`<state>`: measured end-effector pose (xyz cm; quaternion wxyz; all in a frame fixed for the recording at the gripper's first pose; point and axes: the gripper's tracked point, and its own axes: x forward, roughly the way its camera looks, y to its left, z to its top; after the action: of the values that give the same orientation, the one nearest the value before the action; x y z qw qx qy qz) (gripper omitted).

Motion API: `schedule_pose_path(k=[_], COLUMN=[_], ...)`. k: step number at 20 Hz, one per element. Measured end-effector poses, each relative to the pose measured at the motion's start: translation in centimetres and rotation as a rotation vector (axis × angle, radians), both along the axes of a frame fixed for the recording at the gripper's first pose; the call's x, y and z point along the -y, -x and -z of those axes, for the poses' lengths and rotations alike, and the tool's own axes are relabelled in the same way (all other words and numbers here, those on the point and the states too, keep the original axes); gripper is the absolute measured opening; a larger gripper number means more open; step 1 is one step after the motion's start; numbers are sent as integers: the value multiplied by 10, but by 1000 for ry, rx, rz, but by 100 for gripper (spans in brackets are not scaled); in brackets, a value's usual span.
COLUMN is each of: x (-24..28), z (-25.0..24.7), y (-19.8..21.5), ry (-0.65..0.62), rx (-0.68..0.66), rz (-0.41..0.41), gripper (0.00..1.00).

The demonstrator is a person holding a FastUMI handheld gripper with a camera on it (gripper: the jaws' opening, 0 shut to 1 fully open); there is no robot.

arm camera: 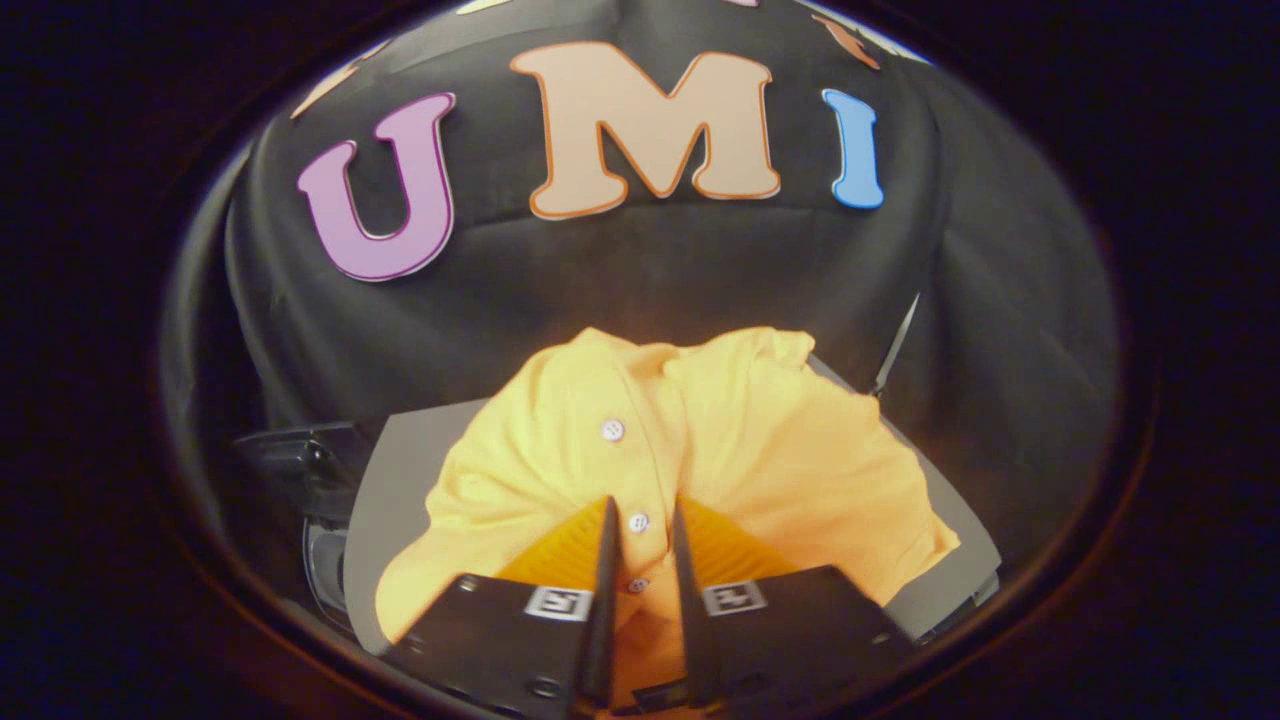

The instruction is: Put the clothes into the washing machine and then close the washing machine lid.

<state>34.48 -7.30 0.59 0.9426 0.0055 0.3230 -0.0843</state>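
1. Two fingers of the gripper (642, 520) stood nearly together, clenched on a fold of the yellow shirt (700, 450) along its button strip.
2. Shirt bulged from 10 to 2 o'clock beyond the fingertips, held up over a grey surface (395, 470), likely the washing machine top.
3. Dark machine part (300, 460) sat at 9 o'clock; its opening could not be made out.
4. Black cloth wall (650, 270) hung behind at 12 o'clock.
5. Risk, as judged: thin pinch on slippery fabric could slip; loose hanging cloth could snag on the rim or drape outside, blocking the lid.
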Motion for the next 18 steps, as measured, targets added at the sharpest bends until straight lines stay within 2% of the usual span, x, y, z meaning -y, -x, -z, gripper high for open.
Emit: schedule_pose_path(k=[2, 3, 5, 8, 12, 18], x=[-18, -23, -27, -22, -32, -61], z=[0, -3, -22, -50, -99, -149], y=[7, 7, 3, -4, 7, 26], ry=[-62, -138, -235, -203, -171, -154], rx=[40, 42, 146, 220, 307, 356], rz=[-74, -101, -93, -101, -119, -153], gripper=[10, 5, 1, 0, 0, 0])
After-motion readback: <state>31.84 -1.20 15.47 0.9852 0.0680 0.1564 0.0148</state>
